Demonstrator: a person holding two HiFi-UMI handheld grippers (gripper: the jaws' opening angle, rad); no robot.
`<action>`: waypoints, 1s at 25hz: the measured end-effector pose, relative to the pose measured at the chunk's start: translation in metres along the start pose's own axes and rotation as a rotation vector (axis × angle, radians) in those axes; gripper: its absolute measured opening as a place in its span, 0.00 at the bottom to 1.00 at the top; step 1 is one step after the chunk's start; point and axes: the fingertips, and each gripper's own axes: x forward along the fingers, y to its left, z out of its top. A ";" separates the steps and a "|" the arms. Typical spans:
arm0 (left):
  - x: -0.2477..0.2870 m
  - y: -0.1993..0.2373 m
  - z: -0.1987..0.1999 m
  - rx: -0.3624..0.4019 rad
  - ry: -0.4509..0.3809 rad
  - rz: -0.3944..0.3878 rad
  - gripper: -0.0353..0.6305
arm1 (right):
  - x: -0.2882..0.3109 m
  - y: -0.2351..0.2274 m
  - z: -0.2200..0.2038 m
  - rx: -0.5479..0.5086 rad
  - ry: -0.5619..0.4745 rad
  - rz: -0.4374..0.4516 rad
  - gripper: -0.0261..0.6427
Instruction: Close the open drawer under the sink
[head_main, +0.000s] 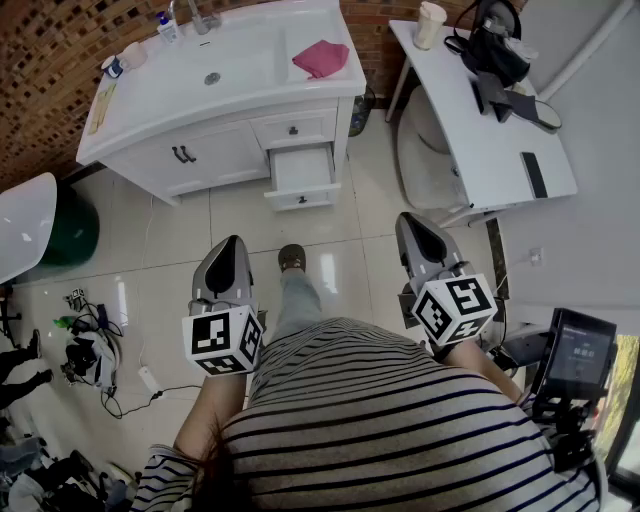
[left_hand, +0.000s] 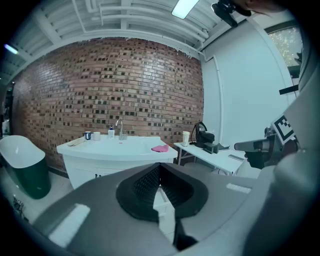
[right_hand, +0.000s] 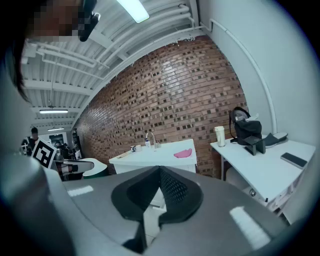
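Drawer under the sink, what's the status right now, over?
Left gripper and right gripper both shut, empty, short of the vanity. Drawer pulled open, untouched. Only the person's shoe on floor between.

the left gripper (left_hand: 160, 172) is seen with its jaws closed against each other, nothing held between them. beyond it, a pink cloth (left_hand: 160, 148) is laid at the right edge of the white counter (left_hand: 115, 148). a faucet (left_hand: 119, 129) and a bottle (left_hand: 111, 133) are set along its back edge, against a brick wall (left_hand: 100, 85).
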 end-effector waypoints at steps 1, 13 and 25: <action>0.017 0.009 0.004 0.004 0.011 -0.012 0.08 | 0.018 0.000 0.002 0.002 0.008 -0.005 0.04; 0.215 0.086 0.020 0.012 0.088 -0.184 0.08 | 0.213 -0.014 -0.013 0.042 0.101 -0.038 0.04; 0.350 0.123 -0.168 -0.051 0.085 -0.196 0.08 | 0.341 -0.069 -0.316 -0.123 0.287 0.099 0.04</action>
